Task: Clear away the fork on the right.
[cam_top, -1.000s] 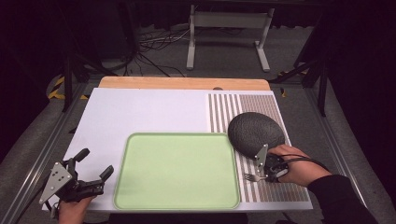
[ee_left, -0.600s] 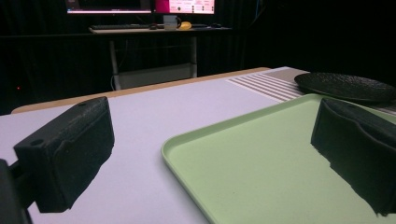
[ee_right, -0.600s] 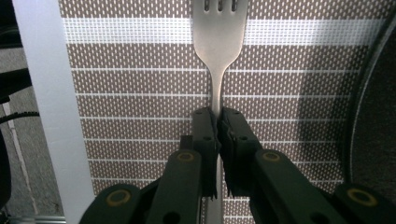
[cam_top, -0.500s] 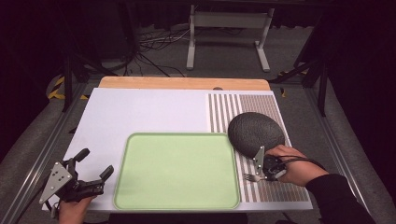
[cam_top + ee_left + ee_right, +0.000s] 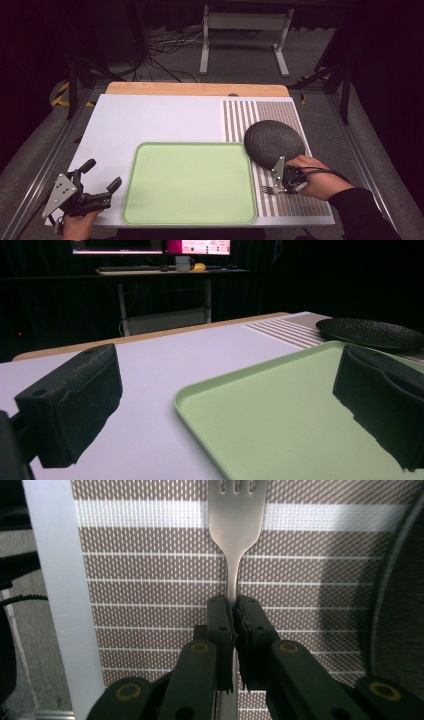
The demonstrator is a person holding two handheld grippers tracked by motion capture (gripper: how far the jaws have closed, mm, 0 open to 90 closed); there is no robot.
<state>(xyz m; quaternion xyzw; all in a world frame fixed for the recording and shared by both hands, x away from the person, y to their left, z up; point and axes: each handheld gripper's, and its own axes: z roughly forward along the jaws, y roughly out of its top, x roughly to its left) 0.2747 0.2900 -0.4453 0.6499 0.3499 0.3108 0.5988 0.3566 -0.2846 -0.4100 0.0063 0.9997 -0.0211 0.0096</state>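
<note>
while the right gripper has just been closing and now pinches the handle of the silver metal fork on the striped brown placemat near the tabletop's right front corner, the dark round textured plate lies just behind it and the pale green rectangular tray just to its left; the left gripper rests at the left front corner, jaws wide and holding nothing

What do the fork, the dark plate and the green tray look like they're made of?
Fork: brushed metal, likely steel, with a soft grey sheen. Plate: matte black with a pebbled surface, perhaps stoneware or plastic. Tray: smooth, pale green, probably moulded plastic, with a rounded raised rim.
</note>
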